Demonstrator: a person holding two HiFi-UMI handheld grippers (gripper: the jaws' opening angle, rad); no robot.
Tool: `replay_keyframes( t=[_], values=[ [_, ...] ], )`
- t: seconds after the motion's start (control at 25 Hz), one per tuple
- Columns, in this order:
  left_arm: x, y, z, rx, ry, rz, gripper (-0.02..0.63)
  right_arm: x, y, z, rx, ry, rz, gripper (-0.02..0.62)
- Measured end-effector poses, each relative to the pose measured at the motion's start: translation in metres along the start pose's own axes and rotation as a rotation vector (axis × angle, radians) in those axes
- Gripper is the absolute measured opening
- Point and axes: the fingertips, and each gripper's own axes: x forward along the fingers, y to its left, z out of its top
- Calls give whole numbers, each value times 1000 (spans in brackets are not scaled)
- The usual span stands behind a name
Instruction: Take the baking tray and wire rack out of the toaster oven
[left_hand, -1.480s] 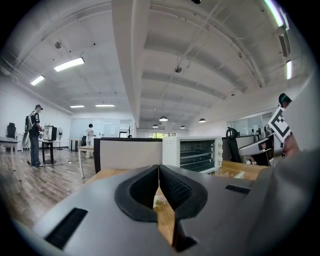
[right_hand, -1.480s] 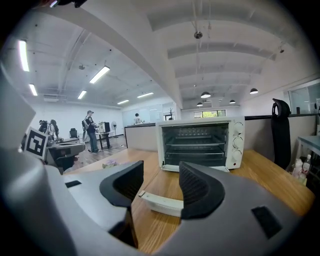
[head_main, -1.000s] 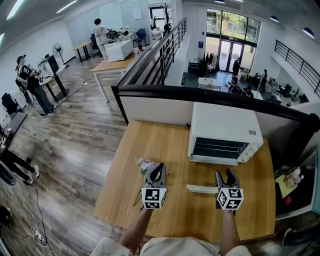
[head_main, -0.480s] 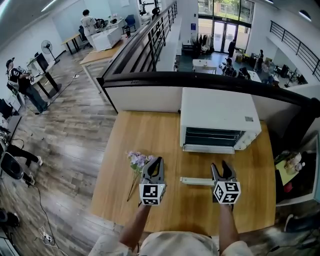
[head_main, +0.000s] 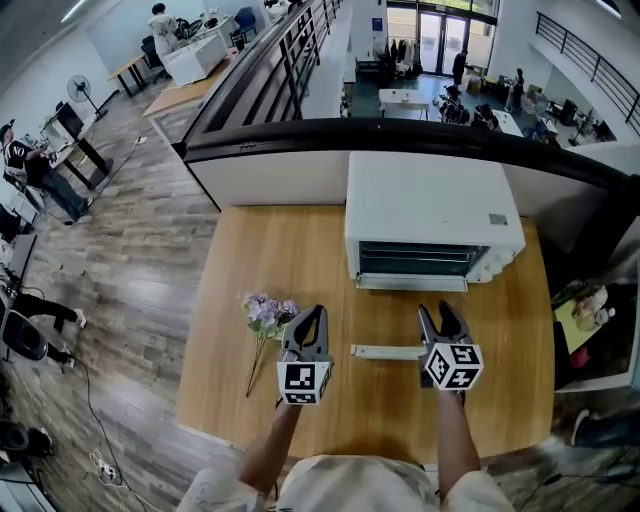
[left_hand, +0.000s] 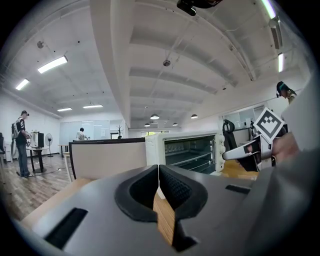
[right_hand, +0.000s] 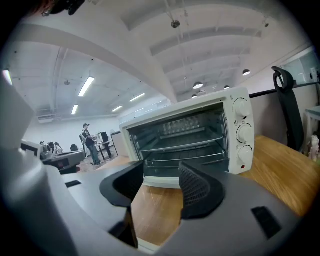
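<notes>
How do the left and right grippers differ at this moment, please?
The left gripper has its jaws shut together; the right gripper has its jaws apart. The left gripper sits beside the flowers, the right gripper by the end of the white strip. The right gripper faces the oven squarely; the left gripper sees it off to one side. Both are empty, over the table in front of the oven.

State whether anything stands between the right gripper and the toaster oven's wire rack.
Nothing visible: only bare table separates the right gripper from the toaster oven; the white bar lies left of that path. Oven front possibly closed.
</notes>
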Motion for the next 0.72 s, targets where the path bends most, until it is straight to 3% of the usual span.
replay_keyframes(
  t=[0.24,0.72],
  values=[
    [12,-13,-11,0,43,-9,17,24,-17,9,38,-20,4,216],
    [19,-20,-36,8,130,-16,17,79,-47,24,274,-67,17,216]
  ],
)
